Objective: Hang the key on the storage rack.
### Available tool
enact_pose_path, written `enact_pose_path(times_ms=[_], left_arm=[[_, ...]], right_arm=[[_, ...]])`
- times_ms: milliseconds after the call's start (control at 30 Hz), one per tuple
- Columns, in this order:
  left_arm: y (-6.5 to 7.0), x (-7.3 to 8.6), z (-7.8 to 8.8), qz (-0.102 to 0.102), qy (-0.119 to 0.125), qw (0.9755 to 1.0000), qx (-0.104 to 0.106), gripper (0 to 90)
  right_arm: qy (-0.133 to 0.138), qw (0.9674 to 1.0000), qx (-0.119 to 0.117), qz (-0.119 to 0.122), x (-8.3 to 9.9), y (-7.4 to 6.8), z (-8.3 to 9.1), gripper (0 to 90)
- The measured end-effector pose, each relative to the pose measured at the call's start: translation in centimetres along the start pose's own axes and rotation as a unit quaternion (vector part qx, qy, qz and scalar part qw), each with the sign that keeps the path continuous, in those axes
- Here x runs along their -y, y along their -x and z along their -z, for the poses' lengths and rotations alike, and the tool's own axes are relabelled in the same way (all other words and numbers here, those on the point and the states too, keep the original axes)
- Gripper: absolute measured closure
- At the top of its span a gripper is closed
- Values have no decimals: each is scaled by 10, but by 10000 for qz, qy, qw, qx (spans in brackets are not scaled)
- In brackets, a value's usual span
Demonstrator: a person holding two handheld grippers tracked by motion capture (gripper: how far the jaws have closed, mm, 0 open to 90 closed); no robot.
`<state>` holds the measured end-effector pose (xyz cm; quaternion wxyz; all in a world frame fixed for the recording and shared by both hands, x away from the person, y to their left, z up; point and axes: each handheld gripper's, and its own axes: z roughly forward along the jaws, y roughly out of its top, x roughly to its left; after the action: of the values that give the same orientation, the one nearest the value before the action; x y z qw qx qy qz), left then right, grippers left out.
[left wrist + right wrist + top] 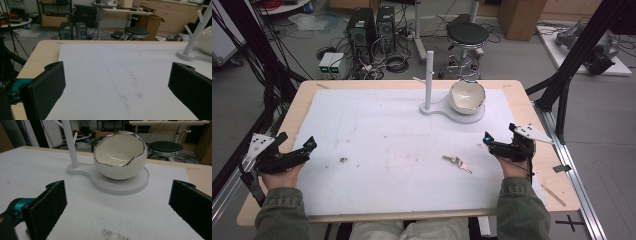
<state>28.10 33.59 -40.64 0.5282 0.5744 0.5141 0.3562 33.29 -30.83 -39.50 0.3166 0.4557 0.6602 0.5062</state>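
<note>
One eggshell bowl (empty) on white stand; keys apart; both hand-held grippers spread.

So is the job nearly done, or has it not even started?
It looks barely started. Done: nothing that shows; the keys lie loose on the white mat. In hand: nothing; the left gripper and right gripper rest open at the table's sides with nothing between their jaws. Left: probably picking up the keys, which lie nearer the right gripper, and perhaps taking them to the bowl or the stand.
</note>
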Motion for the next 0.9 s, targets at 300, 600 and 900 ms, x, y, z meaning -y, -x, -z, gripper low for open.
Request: enact_pose_path(times_ms=[300,600,900], left_arm=[[2,1,-4,56,-59,9999,67,17],[2,1,-5,51,-64,10000,50,17],[3,2,-6,-8,-107,9999,15,17]], right_arm=[[-71,10000,2,18,1,1,1,6],[-176,9998,-36,30,2,1,0,6],[-290,9993,-196,-85,2,1,-2,6]])
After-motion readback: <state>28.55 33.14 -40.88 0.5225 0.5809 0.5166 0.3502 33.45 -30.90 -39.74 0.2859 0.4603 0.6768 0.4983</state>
